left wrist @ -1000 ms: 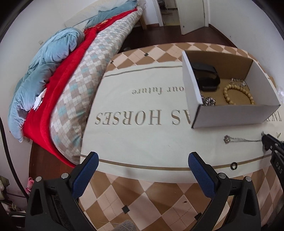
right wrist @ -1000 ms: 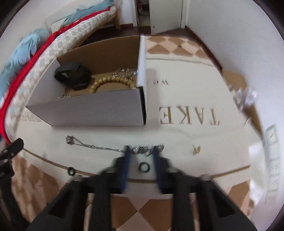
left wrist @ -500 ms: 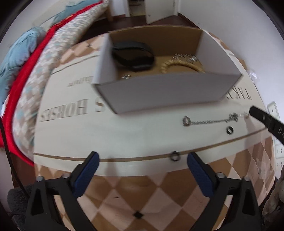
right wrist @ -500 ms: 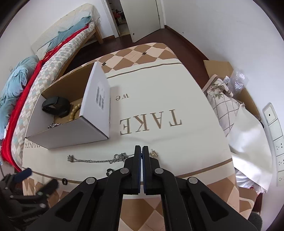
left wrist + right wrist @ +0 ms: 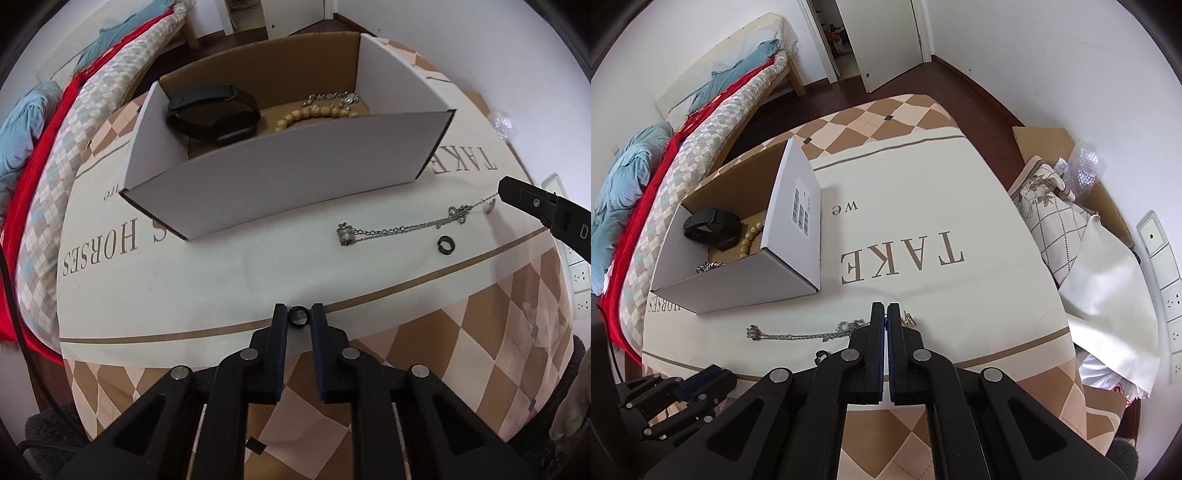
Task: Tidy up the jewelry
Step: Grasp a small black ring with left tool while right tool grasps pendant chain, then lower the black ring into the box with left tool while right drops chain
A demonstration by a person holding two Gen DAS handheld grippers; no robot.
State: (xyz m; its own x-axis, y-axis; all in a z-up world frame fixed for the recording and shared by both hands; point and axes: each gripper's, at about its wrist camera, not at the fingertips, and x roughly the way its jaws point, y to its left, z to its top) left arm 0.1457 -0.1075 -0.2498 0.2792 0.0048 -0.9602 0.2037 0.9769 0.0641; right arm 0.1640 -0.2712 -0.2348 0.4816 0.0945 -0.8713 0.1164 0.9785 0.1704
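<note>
Left tongs (image 5: 298, 318): my jaws pinch a black ring (image 5: 298, 316).
Right tongs (image 5: 887, 314): pressed together over the chain (image 5: 798, 335); whether I grip it is hidden.
Box (image 5: 288, 177): front wall hides part of its contents.

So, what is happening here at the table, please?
A person is sorting jewelry into a cardboard box with two handheld grippers. The left gripper is closed around a small black ring on the tablecloth. The right gripper is shut on the end of a silver chain. A second black ring lies nearby.
</note>
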